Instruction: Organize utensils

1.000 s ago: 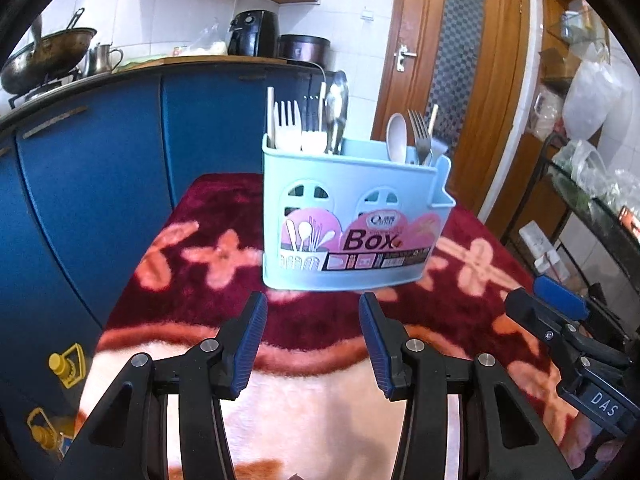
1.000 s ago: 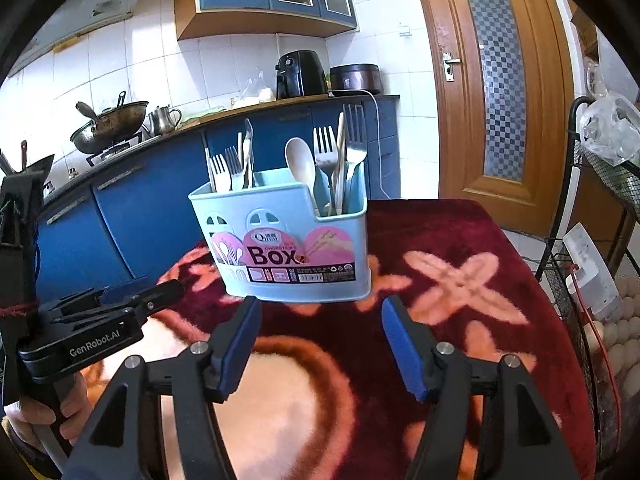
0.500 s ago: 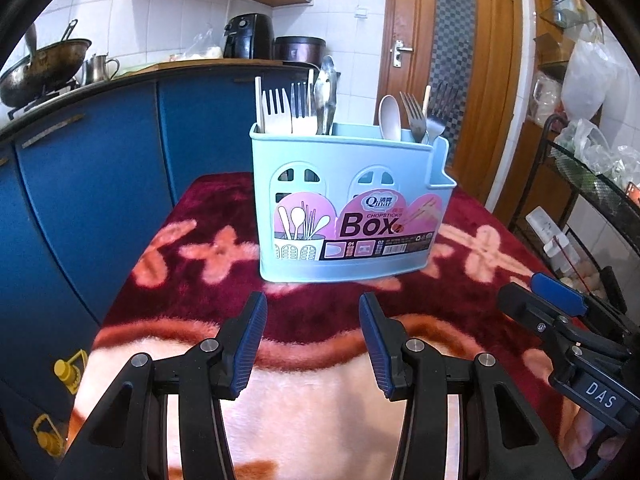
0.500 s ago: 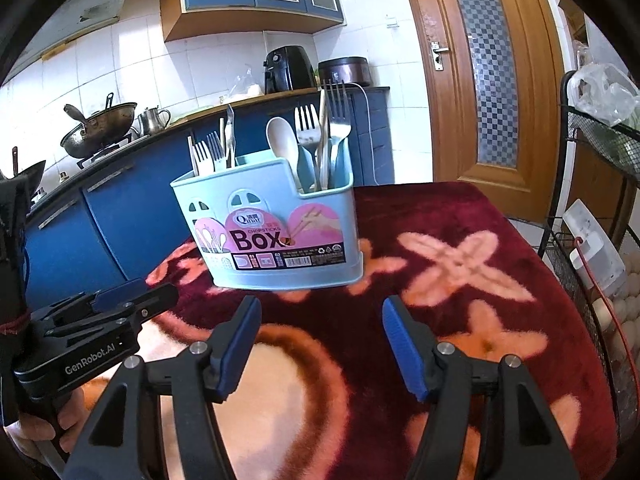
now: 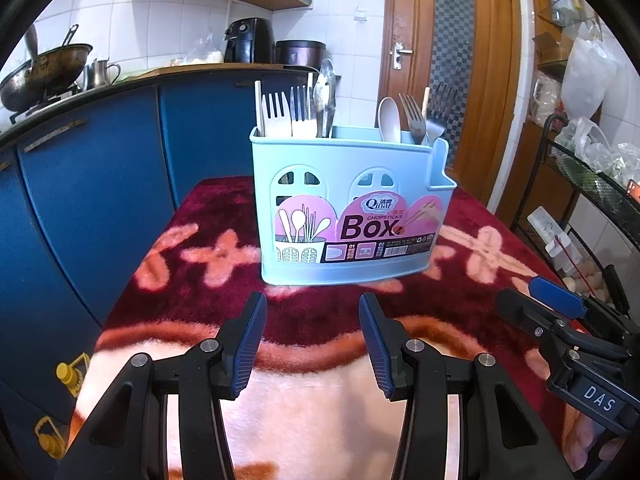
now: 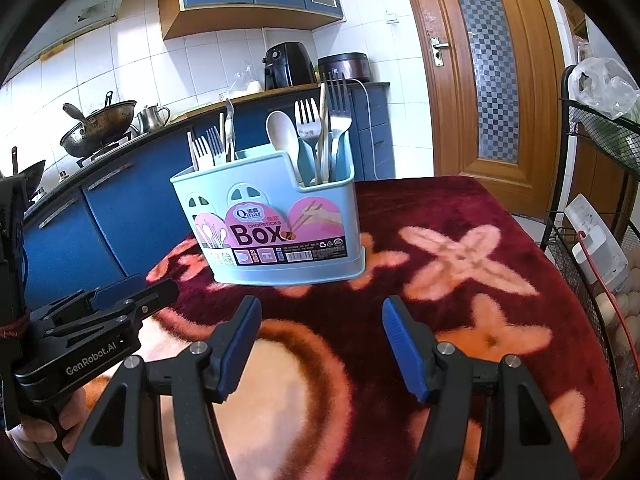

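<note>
Standing upright on the red flowered blanket (image 5: 200, 312) that is covering the worktop, the light blue utensil box (image 5: 344, 216) is sitting toward the far edge, a little nearer the far left corner, with the blue kitchen cabinets (image 5: 92, 184) behind it. Both tongs are hanging in front of it, nearer the close edge, and neither one is touching it. The left tongs (image 5: 312, 340) are standing open with only blanket showing between the blue pads, and the right tongs (image 6: 320, 344) are also open, somewhat wider, and are holding nothing. Inside the box, the white plastic forks (image 5: 280, 118) and a metal spoon (image 5: 325, 96) are leaning in the left compartment, while a pale spoon (image 5: 389, 118) and the metal forks (image 5: 430, 114) are standing in the right one; the middle part is looking empty, though its bottom is hidden. I am judging the box as thin, stiff plastic, light in itself but top-heavy with the tall cutlery, so it is probably tipping easily if pushed high. The rim or a short end wall is seeming the safest place to pinch. The single utensils are thin, smooth and slippery; taking each by the neck just above the rim is looking best. The soft blanket is giving a slightly unsteady base.
</note>
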### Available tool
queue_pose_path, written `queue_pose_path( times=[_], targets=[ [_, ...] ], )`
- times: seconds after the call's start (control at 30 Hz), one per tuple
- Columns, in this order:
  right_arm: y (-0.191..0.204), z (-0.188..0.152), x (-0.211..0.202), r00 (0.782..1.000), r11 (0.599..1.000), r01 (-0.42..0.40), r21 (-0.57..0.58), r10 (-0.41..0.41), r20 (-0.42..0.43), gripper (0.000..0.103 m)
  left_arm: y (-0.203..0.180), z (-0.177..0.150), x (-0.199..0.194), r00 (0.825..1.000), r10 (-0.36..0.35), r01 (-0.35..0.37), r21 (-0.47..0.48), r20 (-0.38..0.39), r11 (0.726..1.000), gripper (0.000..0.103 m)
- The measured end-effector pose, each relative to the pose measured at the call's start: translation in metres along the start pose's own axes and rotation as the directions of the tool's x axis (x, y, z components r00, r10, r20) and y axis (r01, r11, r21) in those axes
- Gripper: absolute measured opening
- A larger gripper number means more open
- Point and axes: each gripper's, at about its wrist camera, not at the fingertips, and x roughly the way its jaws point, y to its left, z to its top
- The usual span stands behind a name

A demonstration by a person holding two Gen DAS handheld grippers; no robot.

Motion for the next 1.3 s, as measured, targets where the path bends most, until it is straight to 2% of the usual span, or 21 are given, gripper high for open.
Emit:
queue_pose_path(
  times=[1.3],
  targets=[
    [0.0031,0.0012,-0.0018,1.000,1.000,-0.003,-0.006,0.003,0.000,0.066,-0.0002,0.0020,-0.0026,1.000,-0.002,0.002,-0.002,0.001,1.000,0.049]
  ],
)
